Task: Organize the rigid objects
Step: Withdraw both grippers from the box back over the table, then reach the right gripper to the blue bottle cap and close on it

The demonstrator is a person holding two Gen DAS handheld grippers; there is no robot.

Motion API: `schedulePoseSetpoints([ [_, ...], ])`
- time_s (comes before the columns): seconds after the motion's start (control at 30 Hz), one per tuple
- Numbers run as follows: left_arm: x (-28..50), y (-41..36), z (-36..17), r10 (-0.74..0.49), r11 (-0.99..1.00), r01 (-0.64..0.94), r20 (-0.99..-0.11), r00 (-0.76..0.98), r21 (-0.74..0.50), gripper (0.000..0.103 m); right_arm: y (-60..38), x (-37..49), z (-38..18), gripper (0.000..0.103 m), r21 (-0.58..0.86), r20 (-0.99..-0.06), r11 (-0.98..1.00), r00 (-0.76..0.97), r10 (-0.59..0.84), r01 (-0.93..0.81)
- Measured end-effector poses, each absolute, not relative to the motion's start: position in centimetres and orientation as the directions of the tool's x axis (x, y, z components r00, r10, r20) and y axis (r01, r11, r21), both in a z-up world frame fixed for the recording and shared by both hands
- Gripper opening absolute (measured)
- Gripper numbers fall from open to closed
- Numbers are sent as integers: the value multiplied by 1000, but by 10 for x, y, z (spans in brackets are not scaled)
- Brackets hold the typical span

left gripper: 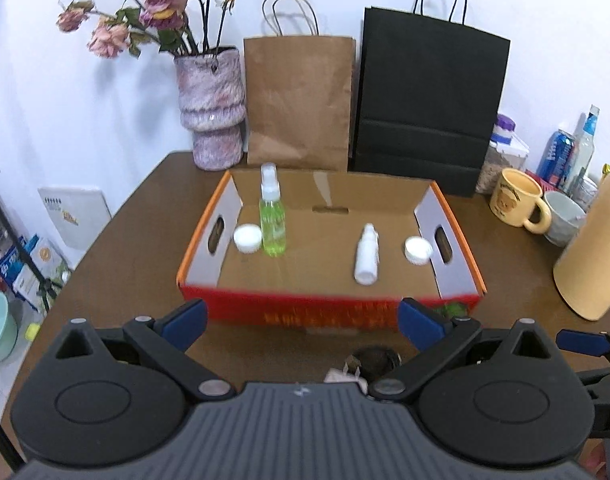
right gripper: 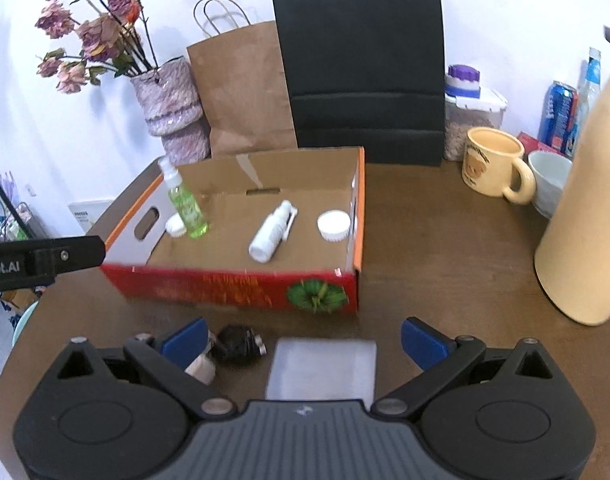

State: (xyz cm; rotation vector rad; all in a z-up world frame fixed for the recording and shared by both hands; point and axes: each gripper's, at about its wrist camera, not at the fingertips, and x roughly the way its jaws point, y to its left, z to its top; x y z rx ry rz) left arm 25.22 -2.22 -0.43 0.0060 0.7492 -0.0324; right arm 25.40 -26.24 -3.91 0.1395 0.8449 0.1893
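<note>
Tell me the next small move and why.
Probably lower the open right gripper onto the grey flat piece just below its fingers. It lies on the table outside the cardboard box, where the bottles already sit.

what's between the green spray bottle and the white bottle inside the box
Nothing: only bare cardboard floor of the box separates the upright green spray bottle from the white bottle. Both wrist views show it; the two white caps sit on the outer sides.
</note>
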Motion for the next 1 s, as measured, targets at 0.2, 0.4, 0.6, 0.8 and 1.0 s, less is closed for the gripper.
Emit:
schedulePoseSetpoints([
  [0.2,218,-27,-23,-16,1000,14,-718,696,-10,103,-273,225,-50,103,202,-753,971,614,236,-126],
  [0.4,191,-28,-45,-5,1000,-2,-754,657,-9,103,-277,200,-65,103,198,-781,968,572,250,-153],
  [0.6,167,-27,-64,2,1000,-19,-783,622,-12,103,-275,177,-79,103,186,-806,964,532,260,-190],
  [0.8,150,-25,-80,2,1000,-22,-805,593,-14,103,-269,164,-89,103,172,-821,959,505,266,-227],
  [1.0,140,-19,-94,4,999,-36,-826,564,-19,103,-264,157,-95,103,159,-826,955,495,269,-252],
])
